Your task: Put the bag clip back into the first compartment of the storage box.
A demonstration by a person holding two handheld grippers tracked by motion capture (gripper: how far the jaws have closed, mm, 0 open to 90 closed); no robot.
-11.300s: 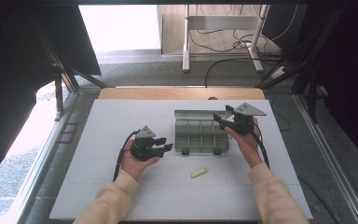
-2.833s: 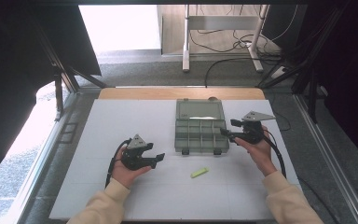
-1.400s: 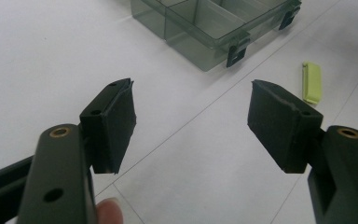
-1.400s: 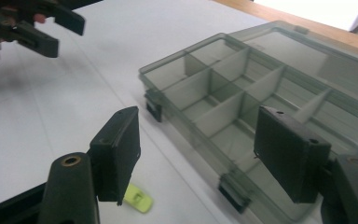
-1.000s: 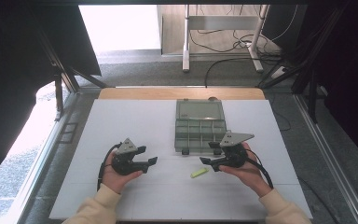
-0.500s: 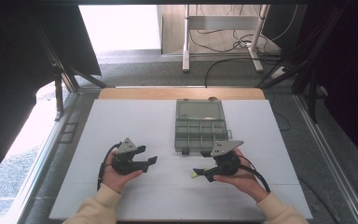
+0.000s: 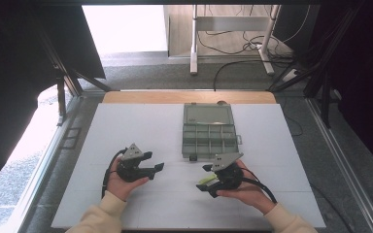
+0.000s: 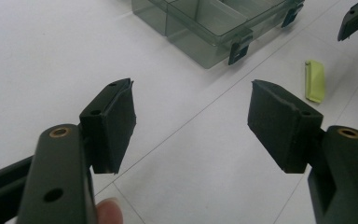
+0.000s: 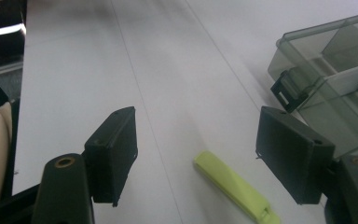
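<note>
Here the yellow-green strip (image 9: pixel 233 185) lies flat on the white table (image 7: pixel 126 126), just in front of the near edge of the clear compartment box (image 7: pixel 209 137) and apart from it. The box stands open, its lid laid back on the far side, dividers visible inside, two dark latches on its near wall.

Right gripper (image 7: pixel 206 178): held low over the table just in front of the box's near right corner, jaws spread wide. In the right gripper view the strip sits on the table between the two pads, nearer the right one, touching neither. Nothing gripped.

Left gripper (image 7: pixel 156 162): to the left of the box and nearer the person than its front edge, well apart from the strip. Jaws wide apart, empty; bare table between them in the left gripper view, with the box's near corner and the strip beyond to the right. A fingertip (image 8: pixel 109 211) shows at the bottom of that view.
</note>
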